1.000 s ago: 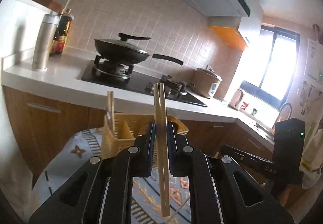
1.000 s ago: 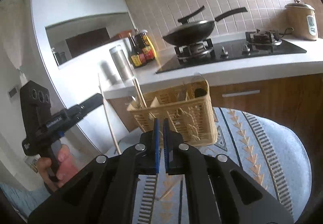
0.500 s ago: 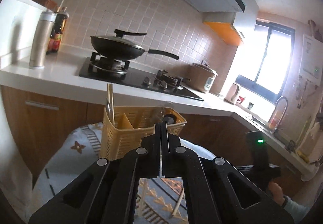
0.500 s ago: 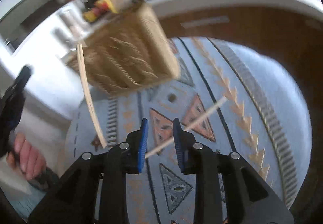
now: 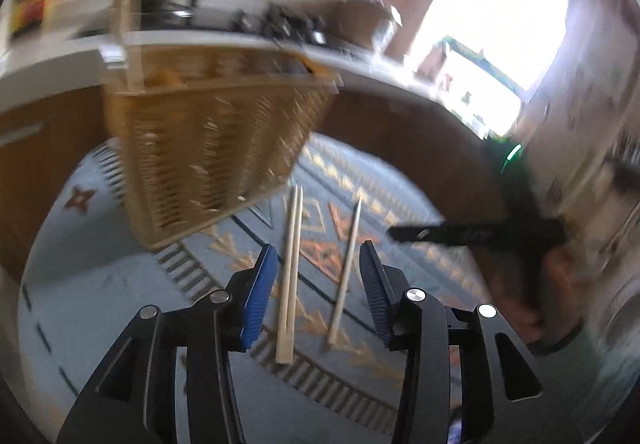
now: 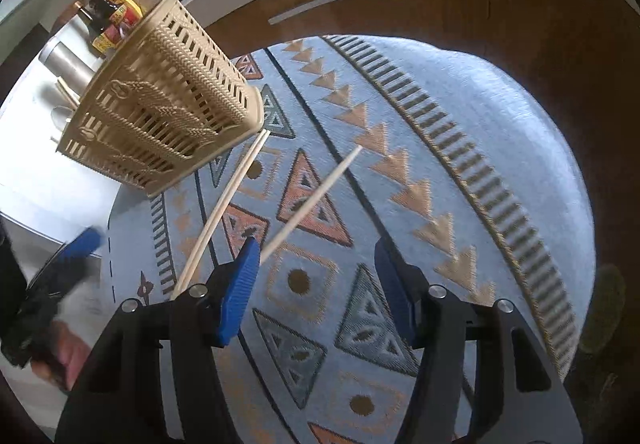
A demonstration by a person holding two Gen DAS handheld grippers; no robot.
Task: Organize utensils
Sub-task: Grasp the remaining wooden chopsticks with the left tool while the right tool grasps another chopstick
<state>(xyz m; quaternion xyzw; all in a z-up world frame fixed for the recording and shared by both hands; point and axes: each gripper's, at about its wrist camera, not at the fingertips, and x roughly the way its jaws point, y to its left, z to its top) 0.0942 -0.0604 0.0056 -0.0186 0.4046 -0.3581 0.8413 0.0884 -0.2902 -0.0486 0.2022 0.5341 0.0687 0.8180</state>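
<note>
Both sets of fingers gape wide, holding nothing. The left gripper (image 5: 318, 276) hangs over a pair of chopsticks (image 5: 290, 272) and a single chopstick (image 5: 346, 268) lying on the patterned cloth (image 6: 460, 123) beside the basket (image 6: 160, 111); the right gripper (image 6: 316, 284) hovers nearby.

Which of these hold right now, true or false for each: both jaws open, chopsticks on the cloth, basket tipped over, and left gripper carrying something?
1. Both grippers stand with jaws open. True: left gripper and right gripper both gape.
2. Three chopsticks lie on the patterned cloth. True: a chopstick pair side by side and a single chopstick apart.
3. The utensil basket lies tipped over. False: it stands upright on the cloth.
4. The left gripper carries a chopstick. False: its jaws are empty, above the chopsticks.
</note>
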